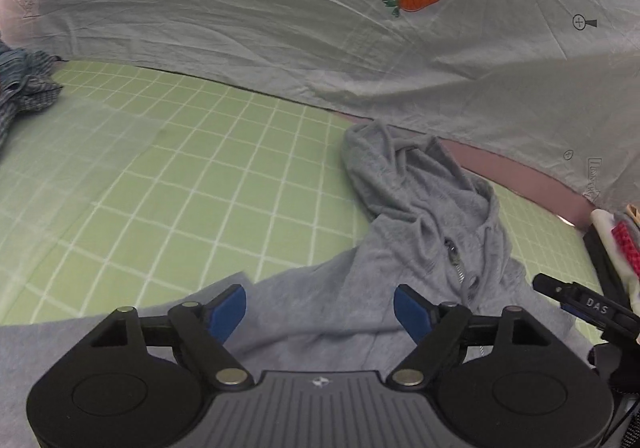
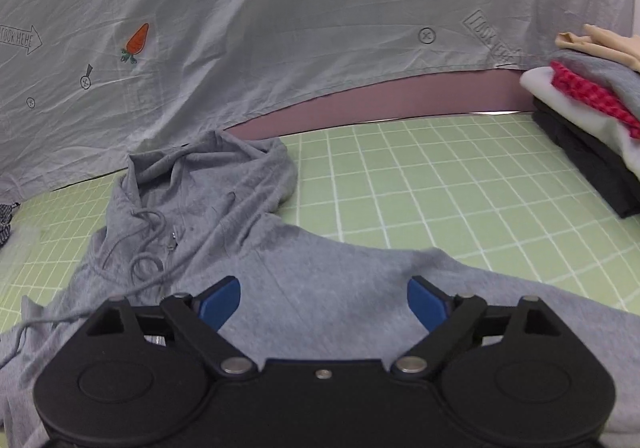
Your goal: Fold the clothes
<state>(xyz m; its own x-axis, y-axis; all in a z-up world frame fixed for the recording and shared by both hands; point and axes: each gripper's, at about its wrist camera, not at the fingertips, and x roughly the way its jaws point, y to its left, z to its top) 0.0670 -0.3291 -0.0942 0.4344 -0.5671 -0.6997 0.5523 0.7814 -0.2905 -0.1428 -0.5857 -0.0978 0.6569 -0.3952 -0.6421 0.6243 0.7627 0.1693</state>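
A green checked surface point(image 2: 440, 184) carries a spread grey hoodie point(image 2: 248, 248), a stack of folded clothes point(image 2: 592, 116) and a crumpled striped garment point(image 1: 20, 84).

Each camera sits on a gripper, close above the bed, looking forward and down. Both see the gray hoodie point(image 1: 420, 208) point(image 2: 208, 200), the green checked sheet point(image 1: 180, 176) point(image 2: 440, 176) and the hanging gray cloth point(image 1: 280, 20) point(image 2: 280, 8).

The grey sheet point(image 2: 280, 8) reads "LOOK HERE" in an arrow; a black bar point(image 1: 592, 306) reads "DAS".
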